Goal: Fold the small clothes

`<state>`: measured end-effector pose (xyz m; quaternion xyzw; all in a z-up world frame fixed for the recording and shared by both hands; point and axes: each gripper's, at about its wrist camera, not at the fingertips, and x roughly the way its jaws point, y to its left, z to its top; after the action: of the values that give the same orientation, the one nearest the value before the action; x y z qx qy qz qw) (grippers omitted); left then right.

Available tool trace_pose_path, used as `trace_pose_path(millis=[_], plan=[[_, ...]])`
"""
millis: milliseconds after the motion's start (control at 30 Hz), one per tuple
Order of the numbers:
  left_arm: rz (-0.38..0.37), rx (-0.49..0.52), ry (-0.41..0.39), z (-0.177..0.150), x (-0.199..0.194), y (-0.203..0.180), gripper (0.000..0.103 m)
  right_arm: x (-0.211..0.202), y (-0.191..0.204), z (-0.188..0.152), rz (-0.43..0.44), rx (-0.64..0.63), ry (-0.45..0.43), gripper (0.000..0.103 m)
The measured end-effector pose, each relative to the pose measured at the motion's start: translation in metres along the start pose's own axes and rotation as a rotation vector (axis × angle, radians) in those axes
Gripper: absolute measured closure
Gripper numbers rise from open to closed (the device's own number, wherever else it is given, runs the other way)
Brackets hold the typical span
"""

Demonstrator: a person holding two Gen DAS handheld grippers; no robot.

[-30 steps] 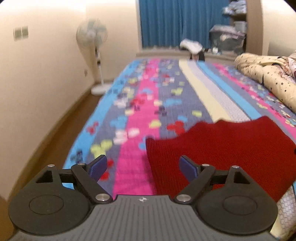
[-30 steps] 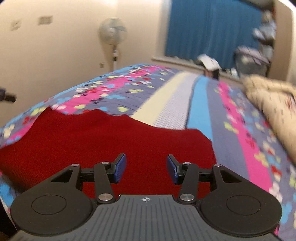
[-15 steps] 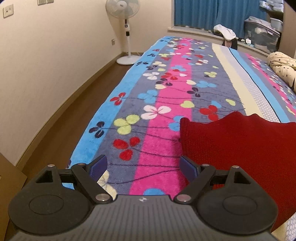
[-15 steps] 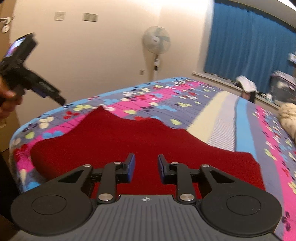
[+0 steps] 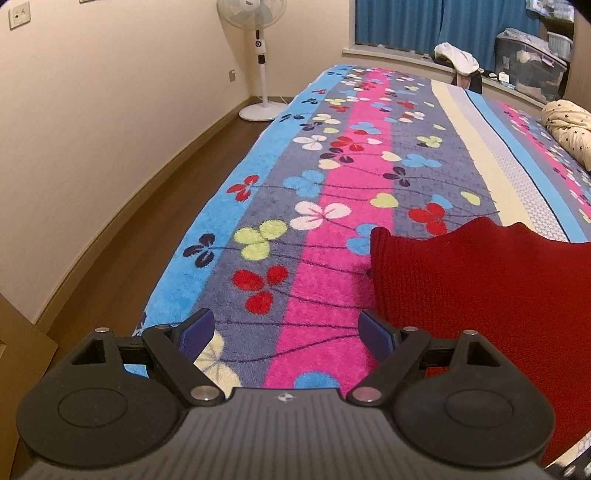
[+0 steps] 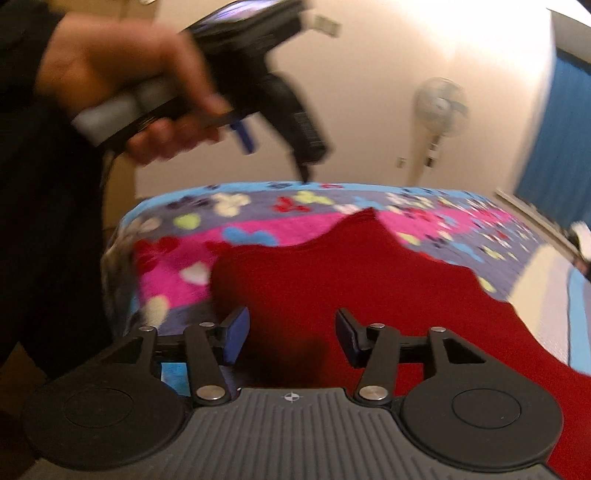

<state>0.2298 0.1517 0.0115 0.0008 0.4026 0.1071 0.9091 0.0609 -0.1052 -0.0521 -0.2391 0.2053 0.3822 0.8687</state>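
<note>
A dark red knitted garment [image 5: 480, 288] lies flat on the flowered, striped bedspread [image 5: 325, 206] near the bed's near end; it also shows in the right wrist view [image 6: 369, 280]. My left gripper [image 5: 286, 334] is open and empty, above the bedspread just left of the garment's left edge. My right gripper [image 6: 290, 338] is open and empty, low over the garment's near part. The left hand with its gripper [image 6: 240, 136] shows blurred at the upper left of the right wrist view.
A standing fan [image 5: 260, 55] is on the wooden floor [image 5: 155, 229] left of the bed. A cream star-print quilt [image 5: 569, 129] lies at the bed's right. Blue curtains [image 5: 424, 22] and storage boxes [image 5: 532, 55] are at the far end.
The right gripper has swung left, dropped lower over the garment, and its jaws have opened wider. The left gripper has shifted slightly left and stays open.
</note>
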Motion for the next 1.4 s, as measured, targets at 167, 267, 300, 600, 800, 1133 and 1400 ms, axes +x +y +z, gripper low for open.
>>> trace_pose_path(millis=[167, 267, 300, 600, 800, 1133, 1400], plan=[[0.0, -0.01, 0.016, 0.001, 0.004, 0.001, 0.014, 0.02, 0.023, -0.003, -0.027, -0.152, 0.031, 0.046], [-0.015, -0.021, 0.028, 0.002, 0.007, 0.002, 0.014, 0.035, 0.031, -0.007, -0.058, -0.248, 0.09, 0.046], [-0.024, -0.027, 0.034, 0.002, 0.009, 0.002, 0.014, 0.038, 0.033, -0.008, -0.062, -0.266, 0.097, 0.046], [-0.269, -0.179, 0.178, 0.012, 0.037, 0.008, 0.014, 0.042, 0.022, 0.003, -0.037, -0.252, 0.05, 0.08], [-0.523, -0.288, 0.338, 0.025, 0.075, -0.004, 0.013, 0.012, -0.006, 0.03, -0.052, -0.118, -0.05, 0.085], [-0.632, -0.357, 0.505, 0.039, 0.146, -0.027, 0.027, -0.005, -0.021, 0.037, -0.086, -0.03, -0.117, 0.086], [-0.713, -0.359, 0.35, 0.053, 0.123, -0.005, 0.079, -0.003, -0.018, 0.04, -0.075, 0.014, -0.161, 0.087]])
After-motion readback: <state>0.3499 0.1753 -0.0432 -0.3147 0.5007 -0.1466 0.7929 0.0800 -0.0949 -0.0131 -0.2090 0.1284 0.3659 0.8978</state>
